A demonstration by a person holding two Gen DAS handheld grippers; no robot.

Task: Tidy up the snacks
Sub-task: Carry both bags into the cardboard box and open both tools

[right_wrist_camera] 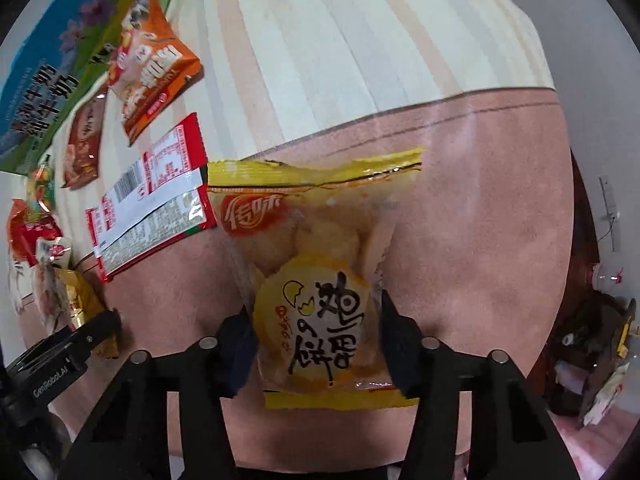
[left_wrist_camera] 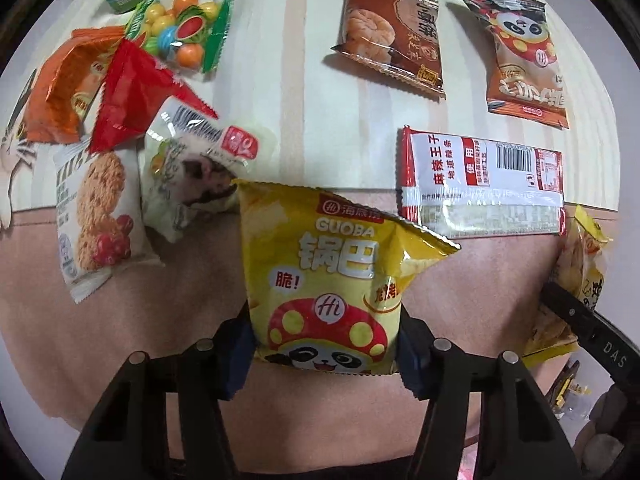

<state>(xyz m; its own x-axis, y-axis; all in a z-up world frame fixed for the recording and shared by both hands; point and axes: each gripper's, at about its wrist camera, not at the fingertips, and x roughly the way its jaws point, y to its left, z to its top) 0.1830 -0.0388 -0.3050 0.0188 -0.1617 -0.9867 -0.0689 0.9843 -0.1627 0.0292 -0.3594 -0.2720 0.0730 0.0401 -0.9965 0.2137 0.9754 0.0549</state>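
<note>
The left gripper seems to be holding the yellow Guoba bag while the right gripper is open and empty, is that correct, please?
Not quite. The left gripper does hold the Guoba bag, but the right gripper is not empty: the right wrist view shows it shut on a yellow egg-cake packet.

Left gripper (left_wrist_camera: 326,344): black plastic frame, 4 silver round screws across top, blue pads (left_wrist_camera: 240,356) inside fingers. Right gripper (right_wrist_camera: 318,344): same build; white "DAS" lettering on its arm at 4 o'clock in left view.

A striped cream tabletop (right_wrist_camera: 360,40) with a pinkish-tan border (right_wrist_camera: 480,240), clutter on the floor (right_wrist_camera: 600,360) beyond
</note>
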